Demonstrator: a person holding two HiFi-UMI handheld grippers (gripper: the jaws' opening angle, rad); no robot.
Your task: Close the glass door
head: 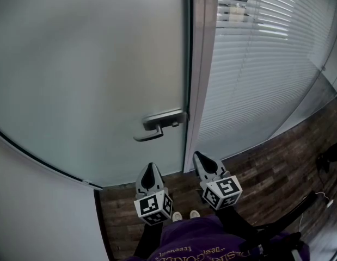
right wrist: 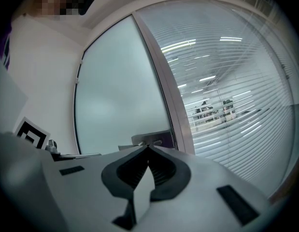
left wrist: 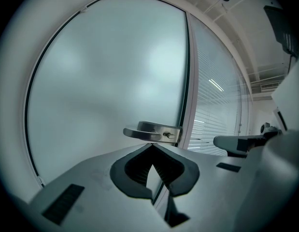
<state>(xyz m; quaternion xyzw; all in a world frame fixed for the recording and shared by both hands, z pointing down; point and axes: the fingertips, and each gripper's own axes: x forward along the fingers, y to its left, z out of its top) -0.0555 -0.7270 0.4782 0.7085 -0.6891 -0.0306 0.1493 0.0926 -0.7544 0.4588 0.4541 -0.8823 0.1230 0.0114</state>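
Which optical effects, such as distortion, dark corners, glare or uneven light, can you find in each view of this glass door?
Head view: the glass door is flatly lit, its left edge bowed, the wooden floor dim. Left gripper view: strong fisheye, black corners, soft bright patches on the frosted glass. Right gripper view: lamps show as bright streaks through the blinds; the door frame curves.

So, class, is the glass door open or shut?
Shut: the glass door lies flush against its frame, with no gap visible.
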